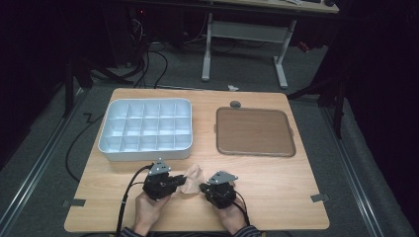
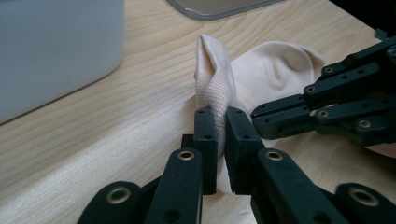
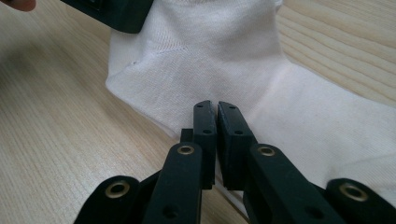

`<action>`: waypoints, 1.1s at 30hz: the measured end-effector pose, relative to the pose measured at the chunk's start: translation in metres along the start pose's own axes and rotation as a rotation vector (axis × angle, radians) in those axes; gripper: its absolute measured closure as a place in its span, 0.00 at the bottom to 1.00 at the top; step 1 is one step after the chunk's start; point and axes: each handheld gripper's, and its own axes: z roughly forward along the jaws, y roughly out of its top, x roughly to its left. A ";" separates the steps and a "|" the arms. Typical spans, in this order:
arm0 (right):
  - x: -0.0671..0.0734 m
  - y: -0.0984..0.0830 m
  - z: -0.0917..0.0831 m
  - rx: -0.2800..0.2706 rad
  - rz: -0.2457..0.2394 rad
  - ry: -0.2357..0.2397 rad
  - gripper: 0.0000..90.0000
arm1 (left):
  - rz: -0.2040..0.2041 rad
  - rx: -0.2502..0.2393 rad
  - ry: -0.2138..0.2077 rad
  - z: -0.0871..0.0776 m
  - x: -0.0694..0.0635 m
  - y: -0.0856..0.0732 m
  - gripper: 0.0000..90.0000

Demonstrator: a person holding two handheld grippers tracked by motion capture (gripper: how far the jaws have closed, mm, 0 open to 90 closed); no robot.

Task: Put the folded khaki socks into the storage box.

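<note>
A pale sock (image 1: pixel 193 177) lies on the wooden table (image 1: pixel 276 187), near the front edge, between the two hands. The left hand-held gripper (image 2: pixel 222 140) has its jaws closed on a raised fold of the sock, and the cloth stands up between the pads. The right hand-held gripper (image 3: pixel 217 140) has its jaws pressed together at the edge of the sock; it seems to pinch a thin layer there, but I cannot see this clearly.

In front of them stand a white compartment box (image 1: pixel 145 129) and a brown tray (image 1: pixel 255 131).

I judge that the step is to lift or fold the sock. To do it well, both grips should stay firm, and the hands should rise together, so the cloth does not slip out.
</note>
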 end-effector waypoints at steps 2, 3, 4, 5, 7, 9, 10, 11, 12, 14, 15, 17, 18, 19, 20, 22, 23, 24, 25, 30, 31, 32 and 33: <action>0.000 0.000 0.000 0.000 0.001 0.003 0.96 | 0.004 -0.008 -0.008 -0.001 -0.001 0.001 0.94; 0.000 0.000 0.001 -0.002 0.002 0.007 0.96 | 0.007 -0.012 -0.015 -0.002 -0.002 0.003 0.94; 0.000 0.000 0.001 -0.004 0.003 0.010 0.96 | 0.012 -0.014 -0.016 -0.002 -0.002 0.003 0.94; 0.000 0.001 0.001 -0.004 0.008 0.013 0.96 | 0.017 -0.014 -0.012 -0.003 -0.003 0.004 0.94; 0.000 0.001 0.002 -0.003 0.007 0.016 0.96 | 0.020 -0.019 -0.014 -0.004 -0.004 0.005 0.94; 0.001 0.002 0.003 -0.002 0.007 0.014 0.96 | 0.022 -0.020 -0.016 -0.005 -0.005 0.005 0.94; 0.002 0.003 0.004 0.000 0.004 0.013 0.96 | 0.022 -0.023 -0.017 -0.005 -0.005 0.005 0.94; 0.002 0.004 0.005 -0.001 0.001 0.014 0.96 | 0.020 -0.025 -0.019 -0.006 -0.005 0.005 0.94; 0.003 0.005 0.005 0.004 -0.005 0.013 0.96 | 0.022 -0.025 -0.021 -0.007 -0.004 0.005 0.94; 0.004 0.006 0.007 0.004 -0.010 0.013 0.96 | 0.019 -0.031 -0.024 -0.007 -0.004 0.006 0.94; 0.005 0.007 0.008 0.007 -0.015 0.015 0.96 | 0.026 -0.033 -0.022 -0.008 -0.004 0.006 0.94; 0.007 0.009 0.009 0.011 -0.020 0.016 0.96 | 0.025 -0.039 -0.022 -0.009 -0.005 0.007 0.94; 0.008 0.010 0.010 0.014 -0.024 0.017 0.96 | 0.024 -0.041 -0.024 -0.009 -0.005 0.007 0.94; 0.009 0.011 0.011 0.015 -0.027 0.019 0.97 | 0.026 -0.042 -0.030 -0.010 -0.005 0.007 0.94; 0.010 0.012 0.012 0.018 -0.028 0.019 0.96 | 0.029 -0.041 -0.036 -0.010 -0.005 0.007 0.94; 0.011 0.014 0.014 0.018 -0.038 0.020 0.96 | 0.033 -0.041 -0.036 -0.011 -0.005 0.007 0.94; 0.012 0.014 0.014 0.017 -0.037 0.025 0.96 | 0.033 -0.043 -0.039 -0.011 -0.005 0.008 0.94; 0.013 0.015 0.015 0.021 -0.044 0.026 0.97 | 0.033 -0.042 -0.044 -0.012 -0.005 0.008 0.94; 0.013 0.016 0.016 0.022 -0.044 0.027 0.96 | 0.032 -0.043 -0.048 -0.012 -0.005 0.009 0.94; 0.016 0.019 0.020 0.018 -0.041 0.043 0.96 | 0.025 -0.051 -0.065 -0.012 -0.004 0.011 0.95; 0.017 0.019 0.021 0.017 -0.036 0.048 0.97 | 0.026 -0.052 -0.066 -0.012 -0.004 0.012 0.95; 0.017 0.019 0.021 0.018 -0.037 0.049 0.96 | 0.025 -0.053 -0.069 -0.012 -0.004 0.012 0.95; 0.018 0.020 0.022 0.015 -0.039 0.053 0.97 | 0.024 -0.052 -0.071 -0.012 -0.004 0.012 0.95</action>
